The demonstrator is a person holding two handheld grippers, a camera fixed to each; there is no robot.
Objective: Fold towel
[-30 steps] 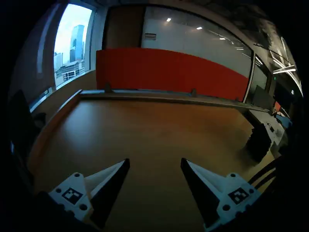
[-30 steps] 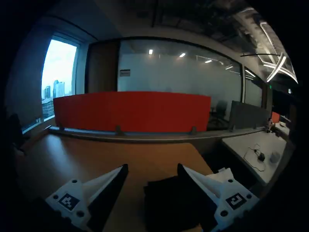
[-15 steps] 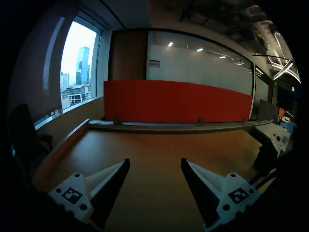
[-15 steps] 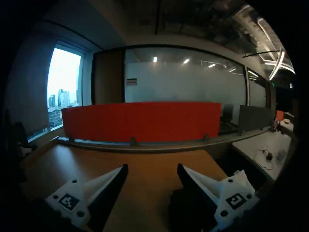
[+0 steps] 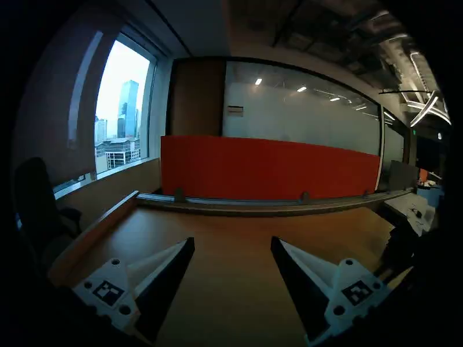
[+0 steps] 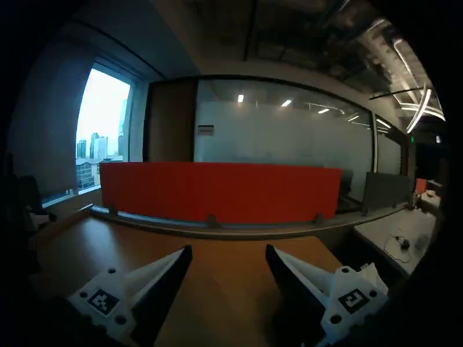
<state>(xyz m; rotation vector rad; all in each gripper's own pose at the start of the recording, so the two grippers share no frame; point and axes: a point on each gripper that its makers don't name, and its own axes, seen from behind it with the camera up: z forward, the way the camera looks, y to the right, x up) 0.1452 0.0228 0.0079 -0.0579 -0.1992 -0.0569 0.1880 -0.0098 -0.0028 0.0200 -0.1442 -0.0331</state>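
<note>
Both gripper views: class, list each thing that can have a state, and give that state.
Left hand-held gripper: open, holding nothing.
Right hand-held gripper: open, holding nothing.
Dark bundle: likely the towel, at the table's right edge, folds too dark to tell.
Ceiling lights: on.
Chair: unoccupied.

The dark towel (image 5: pixel 401 246) sat as a bunched heap at the tabletop's (image 5: pixel 231 260) right edge, its folds lost in shadow.

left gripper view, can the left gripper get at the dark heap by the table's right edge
Probably yes: the left gripper is open, and bare table lies between it and the dark heap, off to its right.
</note>
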